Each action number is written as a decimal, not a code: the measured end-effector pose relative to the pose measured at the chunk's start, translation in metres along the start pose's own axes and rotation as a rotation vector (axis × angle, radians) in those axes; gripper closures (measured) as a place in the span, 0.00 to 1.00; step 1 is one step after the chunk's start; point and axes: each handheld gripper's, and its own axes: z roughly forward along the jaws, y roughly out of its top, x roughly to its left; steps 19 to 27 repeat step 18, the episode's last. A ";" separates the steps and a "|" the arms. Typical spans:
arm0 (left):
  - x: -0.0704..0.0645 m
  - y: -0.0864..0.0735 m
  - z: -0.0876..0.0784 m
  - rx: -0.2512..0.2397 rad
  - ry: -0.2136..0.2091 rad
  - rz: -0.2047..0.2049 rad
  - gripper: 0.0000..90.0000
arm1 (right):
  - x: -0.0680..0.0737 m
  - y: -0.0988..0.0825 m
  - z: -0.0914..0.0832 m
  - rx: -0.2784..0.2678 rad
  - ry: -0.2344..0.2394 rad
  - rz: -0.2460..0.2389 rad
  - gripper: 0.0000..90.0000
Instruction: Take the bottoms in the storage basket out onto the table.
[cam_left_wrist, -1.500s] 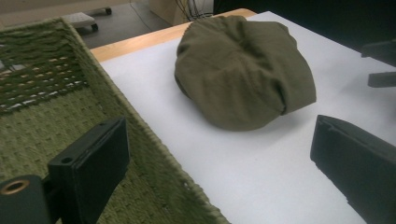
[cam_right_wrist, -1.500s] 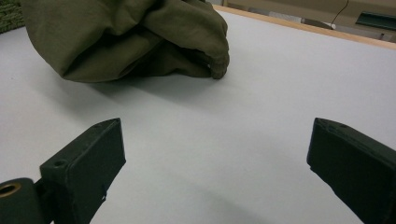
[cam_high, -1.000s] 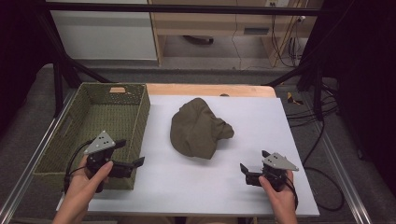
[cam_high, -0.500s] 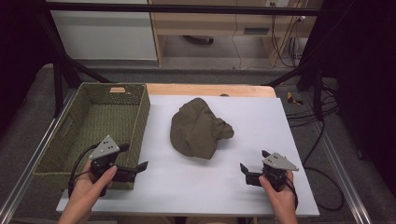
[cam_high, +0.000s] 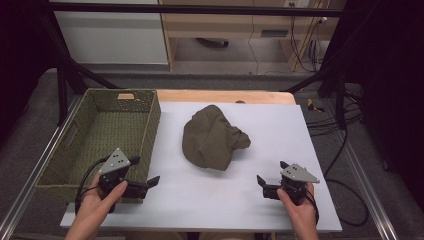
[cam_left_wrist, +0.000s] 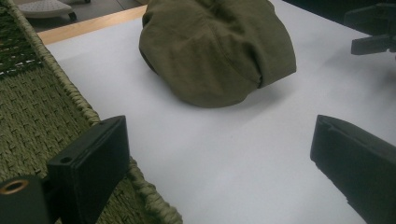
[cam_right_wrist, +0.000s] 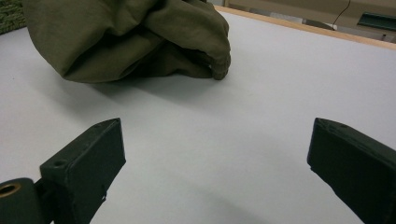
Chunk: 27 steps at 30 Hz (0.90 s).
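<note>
While both your grippers sit spread wide and empty at the near edge, the crumpled olive cloth (cam_high: 212, 142) lies mid-desk between them, ahead of the fingers; your right gripper (cam_high: 267, 186) looks slightly nearer than your left gripper (cam_high: 148, 184).

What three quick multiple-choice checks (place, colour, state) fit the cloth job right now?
1. Where does the crumpled cloth lie?
A in the basket
B on the white table top, right of the woven basket
C on the floor

2. What colour is the cloth?
A olive green
B red
C white

3. How do the jaws of the left gripper and right gripper stand?
A both open
B both shut
C both clamped on cloth

Key: B, bare white surface surrounds it; A, olive in every view; A, wide gaps in both gripper views.
</note>
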 end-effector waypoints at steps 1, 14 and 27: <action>0.000 0.000 0.000 0.001 0.000 0.004 0.05 | 0.000 0.000 0.000 0.000 0.000 0.000 0.05; 0.010 -0.004 -0.002 0.001 0.041 -0.018 0.05 | 0.001 -0.001 0.002 0.002 0.004 0.002 0.05; 0.012 -0.005 -0.003 -0.002 0.046 -0.023 0.05 | 0.001 -0.001 0.003 0.003 0.001 0.000 0.05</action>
